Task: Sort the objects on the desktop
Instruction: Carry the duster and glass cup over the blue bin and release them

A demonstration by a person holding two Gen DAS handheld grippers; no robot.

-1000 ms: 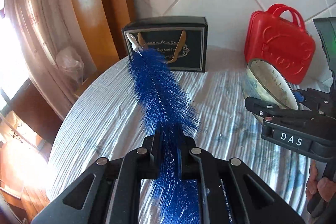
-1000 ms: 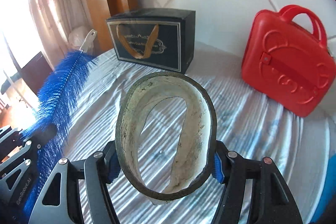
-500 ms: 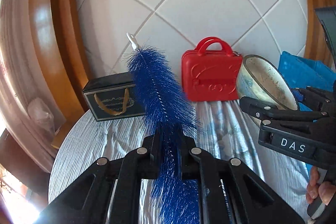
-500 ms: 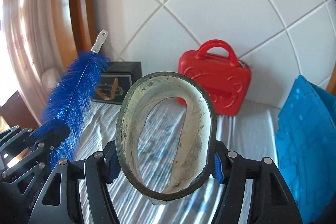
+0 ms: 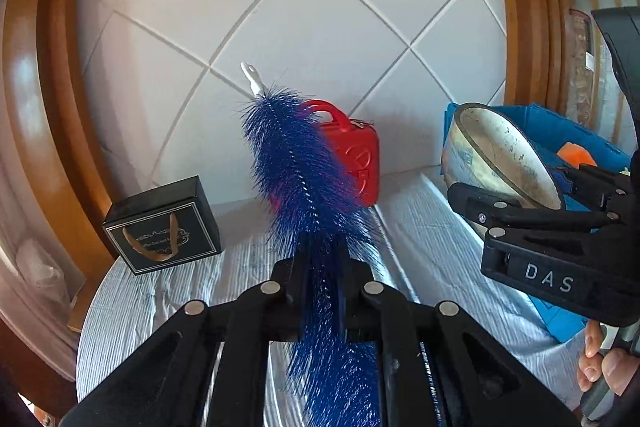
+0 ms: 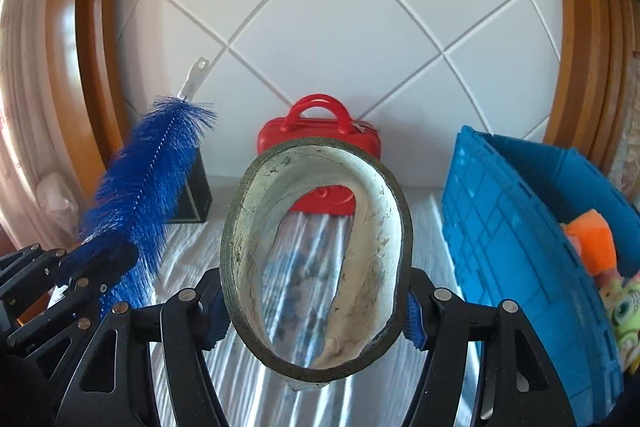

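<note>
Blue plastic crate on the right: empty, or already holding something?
Not empty. The blue plastic crate is open-topped, and an orange foam piece and a yellow-green soft toy lie inside. The rest of its interior is out of view.

Ahead of me, a white tiled wall (image 6: 360, 27) stands between two brown wooden frames (image 6: 96, 39). A striped cloth (image 5: 160, 299) covers the table. A curtain (image 6: 28, 107) hangs at my far left.
</note>
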